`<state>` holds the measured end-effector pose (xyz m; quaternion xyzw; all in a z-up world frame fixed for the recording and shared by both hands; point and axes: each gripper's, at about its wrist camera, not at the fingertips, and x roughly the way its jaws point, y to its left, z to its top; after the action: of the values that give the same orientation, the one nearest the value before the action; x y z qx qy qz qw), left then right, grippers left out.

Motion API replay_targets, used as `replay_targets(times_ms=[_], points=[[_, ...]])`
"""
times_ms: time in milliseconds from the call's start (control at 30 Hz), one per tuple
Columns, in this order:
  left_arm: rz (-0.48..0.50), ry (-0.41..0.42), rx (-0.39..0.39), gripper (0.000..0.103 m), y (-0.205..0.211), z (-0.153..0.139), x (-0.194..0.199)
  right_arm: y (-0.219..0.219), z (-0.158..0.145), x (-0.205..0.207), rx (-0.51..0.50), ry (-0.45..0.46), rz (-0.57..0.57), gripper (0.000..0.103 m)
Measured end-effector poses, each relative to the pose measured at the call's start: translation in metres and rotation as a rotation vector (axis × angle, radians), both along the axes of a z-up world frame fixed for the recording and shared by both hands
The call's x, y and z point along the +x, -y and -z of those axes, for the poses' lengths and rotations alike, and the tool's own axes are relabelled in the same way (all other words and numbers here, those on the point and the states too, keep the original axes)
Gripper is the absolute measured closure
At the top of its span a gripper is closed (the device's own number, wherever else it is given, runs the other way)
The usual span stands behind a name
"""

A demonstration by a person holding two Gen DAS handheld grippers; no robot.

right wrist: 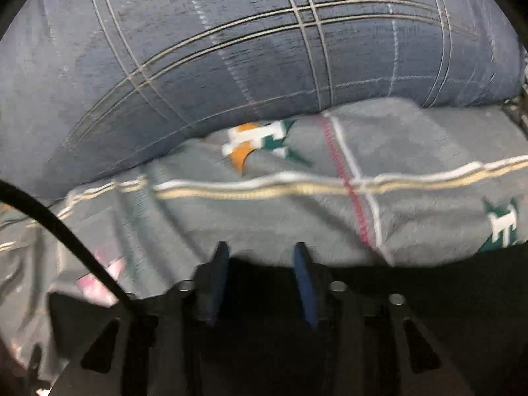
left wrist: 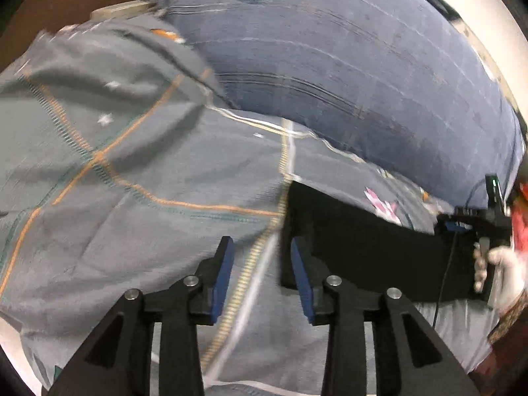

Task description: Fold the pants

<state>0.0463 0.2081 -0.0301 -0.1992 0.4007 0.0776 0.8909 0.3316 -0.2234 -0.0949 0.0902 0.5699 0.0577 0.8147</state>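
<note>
Reaching toward the pants (left wrist: 369,247), both tools look set for a first grasp, so folding seems barely begun. The black pants lie flat on the grey bedspread (left wrist: 148,171), just right of the left gripper (left wrist: 262,247), whose jaws are spread and empty. The right gripper (right wrist: 260,254), also spread, hovers over the dark cloth. Next comes lowering and pinching an edge.

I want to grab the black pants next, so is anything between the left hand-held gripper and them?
Nothing visible. The left hand-held gripper is open over the grey bedsheet, and the black pants lie on it right beside its right-hand finger, edge uncovered.
</note>
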Motion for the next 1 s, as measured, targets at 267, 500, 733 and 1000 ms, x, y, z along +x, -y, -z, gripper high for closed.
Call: replay_targets(times_ms=[267,500,733,1000], points=[[-0.096,0.028,-0.153,0.065,-0.027,0.021,-0.036,-0.092,-0.084,-0.071,0.012,0.178,-0.270,0.044],[-0.100,0.037,-0.176,0.065,-0.033,0.029,-0.064,-0.233,-0.073,-0.111,0.115,0.013,-0.524,0.042],[-0.113,0.065,-0.194,0.063,-0.046,0.030,-0.082,-0.326,-0.027,-0.127,-0.142,-0.054,-0.566,0.035],[-0.125,0.074,-0.237,0.063,-0.056,0.031,-0.090,-0.342,-0.016,-0.141,-0.298,-0.022,-0.651,0.072]])
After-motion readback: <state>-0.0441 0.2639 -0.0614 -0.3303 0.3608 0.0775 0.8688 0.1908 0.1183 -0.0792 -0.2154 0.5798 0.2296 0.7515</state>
